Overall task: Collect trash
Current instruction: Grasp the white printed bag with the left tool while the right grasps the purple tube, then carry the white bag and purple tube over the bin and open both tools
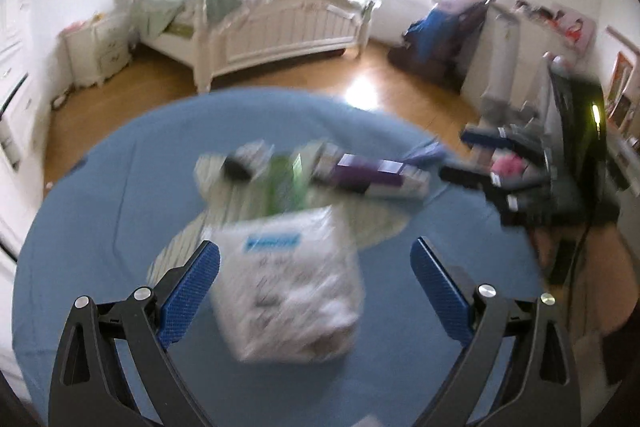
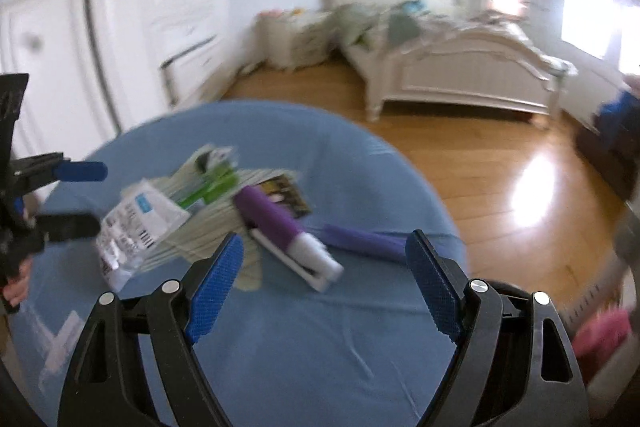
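Both views are blurred. A round table w/ a blue cloth (image 1: 100, 195) is seen in a bedroom, and the trash is piled near its middle on a pale mat (image 1: 372, 223).

Left gripper (image 1: 316, 285): jaws are spread wide, nothing is clamped. A white plastic-wrapped pack w/ a blue label (image 1: 288, 283) is framed between the blue pads (image 1: 192, 291); it is seen just beside the left pad, but contact can't be told through the blur. Behind the pack, a green-and-white carton (image 1: 286, 183) is seen, then a purple-and-white box (image 1: 372, 177) further right. Small packets behind them are too smeared to be named.

Right gripper (image 2: 324, 277): jaws are also held wide apart, nothing gripped. In the right wrist view the purple-and-white box (image 2: 280, 227) is seen ahead of the fingertips, tilted, its white end nearest the camera. A flat purple strip (image 2: 360, 239) is laid on the cloth beside it, toward the right pad. The white pack (image 2: 136, 223) and green carton (image 2: 214, 187) are seen to the left, on the mat.

Each gripper is caught at the edge of the other's view. A white bed (image 1: 280, 23) and wood floor (image 1: 280, 79) are seen beyond the table.
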Available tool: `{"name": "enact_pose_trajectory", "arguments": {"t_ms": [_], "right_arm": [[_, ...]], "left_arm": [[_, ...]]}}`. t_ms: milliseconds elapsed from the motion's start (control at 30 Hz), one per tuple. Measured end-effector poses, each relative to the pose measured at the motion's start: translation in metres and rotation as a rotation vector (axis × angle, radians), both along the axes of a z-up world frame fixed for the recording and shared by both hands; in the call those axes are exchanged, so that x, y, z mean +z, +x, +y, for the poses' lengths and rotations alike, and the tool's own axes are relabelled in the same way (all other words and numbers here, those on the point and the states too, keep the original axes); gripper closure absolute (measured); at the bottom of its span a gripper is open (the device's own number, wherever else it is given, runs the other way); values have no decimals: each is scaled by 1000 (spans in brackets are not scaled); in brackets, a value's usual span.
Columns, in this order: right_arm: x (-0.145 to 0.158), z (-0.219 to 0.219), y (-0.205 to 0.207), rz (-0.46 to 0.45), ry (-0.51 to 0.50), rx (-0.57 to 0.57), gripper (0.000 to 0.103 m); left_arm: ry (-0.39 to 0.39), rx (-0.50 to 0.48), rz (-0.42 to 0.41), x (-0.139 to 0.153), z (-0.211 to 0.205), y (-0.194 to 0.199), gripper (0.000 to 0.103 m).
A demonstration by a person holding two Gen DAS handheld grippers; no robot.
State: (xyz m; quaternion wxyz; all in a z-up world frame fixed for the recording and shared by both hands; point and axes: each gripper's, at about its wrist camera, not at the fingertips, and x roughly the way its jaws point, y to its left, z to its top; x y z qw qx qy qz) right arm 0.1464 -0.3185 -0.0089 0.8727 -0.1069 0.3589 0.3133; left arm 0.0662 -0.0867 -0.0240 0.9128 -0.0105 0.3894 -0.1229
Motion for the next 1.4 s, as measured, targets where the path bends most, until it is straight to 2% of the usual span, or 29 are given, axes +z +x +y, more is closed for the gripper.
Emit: {"name": "enact_pose_trajectory", "arguments": {"t_ms": [100, 200, 267, 333, 400, 433, 467, 500, 600, 633, 667, 733, 867, 967, 1067, 1233, 1400], "right_arm": [[-14, 29, 16, 57, -68, 94, 24], [-27, 51, 26, 100, -144, 144, 28], [-34, 60, 31, 120, -181, 154, 34], [-38, 65, 32, 133, -194, 145, 47], [-35, 64, 32, 159, -150, 131, 58], [-33, 62, 29, 160, -128, 120, 58], [-32, 61, 26, 157, -107, 114, 59], [-31, 58, 23, 157, -81, 111, 59], [-18, 45, 8, 160, 27, 87, 65], [-12, 39, 1, 152, 72, 68, 65], [-8, 34, -3, 144, 101, 51, 66], [3, 23, -16, 120, 172, 12, 67], [20, -1, -44, 52, 252, -69, 76], [36, -22, -61, -25, 277, -136, 76], [45, -39, -71, -53, 304, -172, 77], [53, -75, -87, -120, 307, -269, 77], [55, -117, -93, -198, 260, -425, 77]], "left_arm": [[-19, 16, 42, -17, 10, -3, 8], [2, 52, 64, -24, 14, 1, 8], [-2, 69, 69, -26, 17, 7, 8], [14, 71, 67, -27, 20, 13, 8], [-14, 60, 106, -35, 24, 21, 10], [-44, 51, 113, -36, 28, 20, 15], [-64, 45, 107, -34, 30, 21, 41], [-94, 34, 107, -35, 34, 18, 51], [-159, 34, 106, -34, 45, 17, 63], [-183, 31, 92, -32, 49, 14, 70], [-188, 28, 78, -29, 50, 11, 76], [-182, 17, 41, -22, 51, 4, 81], [-164, -13, -2, -8, 43, -11, 85], [-159, -28, -33, 6, 35, -12, 85], [-160, -48, -67, 23, 20, -12, 85], [-183, -103, -83, 40, -11, 0, 85], [-209, -195, -89, 47, -56, 19, 85]]}}
